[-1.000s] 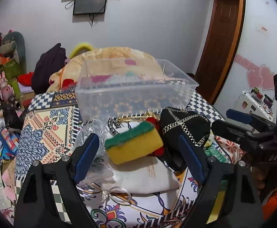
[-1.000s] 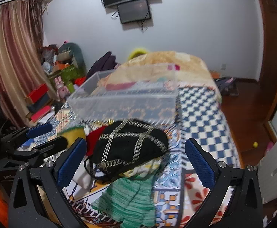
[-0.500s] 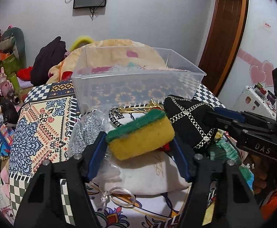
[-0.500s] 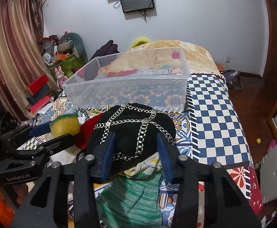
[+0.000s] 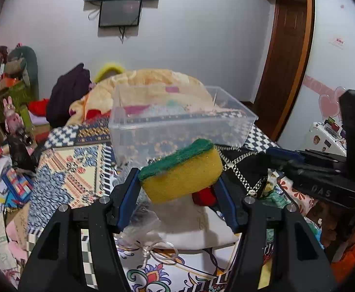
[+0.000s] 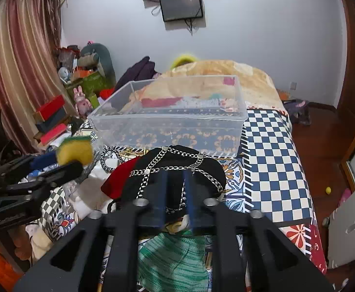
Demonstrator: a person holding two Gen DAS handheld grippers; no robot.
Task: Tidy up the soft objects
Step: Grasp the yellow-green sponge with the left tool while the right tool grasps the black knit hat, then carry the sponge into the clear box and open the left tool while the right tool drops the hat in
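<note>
My left gripper is shut on a yellow sponge with a green scrub top and holds it above the bed, in front of the clear plastic bin. The sponge also shows at the left of the right wrist view. My right gripper is shut on a black hat with silver chains, just in front of the clear bin. A white drawstring pouch and a red item lie under the sponge.
A green knitted cloth lies under my right gripper. A clear plastic bag lies by the pouch. The patterned bedspread runs left; a checkered part lies right. A folded blanket sits behind the bin. Clutter stands at the left.
Both grippers closed from wide open: the left onto the sponge, the right onto the black hat. The sponge has risen off the pile toward the bin.
</note>
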